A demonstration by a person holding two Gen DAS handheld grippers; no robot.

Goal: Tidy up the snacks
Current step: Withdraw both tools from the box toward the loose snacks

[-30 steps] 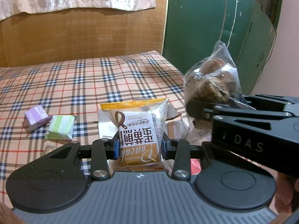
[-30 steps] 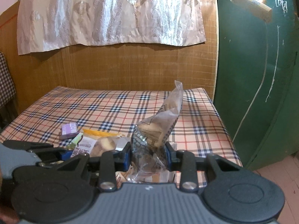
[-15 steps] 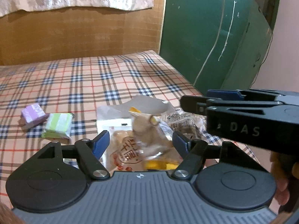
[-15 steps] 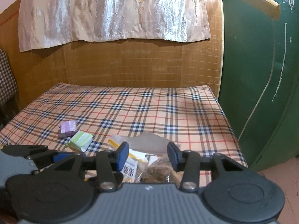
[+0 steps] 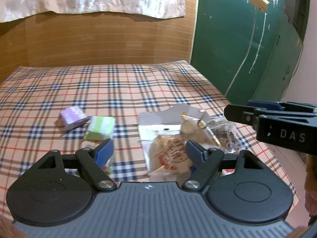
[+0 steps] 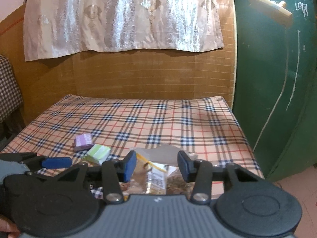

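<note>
Left gripper [image 5: 148, 148] jaws spread wide, holding nothing, above the pancake packet [image 5: 168, 154] lying on the plaid tablecloth [image 5: 118, 91]. Right gripper [image 6: 156, 165] also wide open & empty, over the clear snack bag [image 6: 176, 182] beside that packet. Purple box [image 5: 72, 117] & green box [image 5: 101, 128] touch each other, w/ bare cloth between them & the pile

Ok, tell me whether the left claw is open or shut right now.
Open. The left claw has its blue pads spread wide with nothing between them; the snack packets lie loose on the checked cloth below.
</note>
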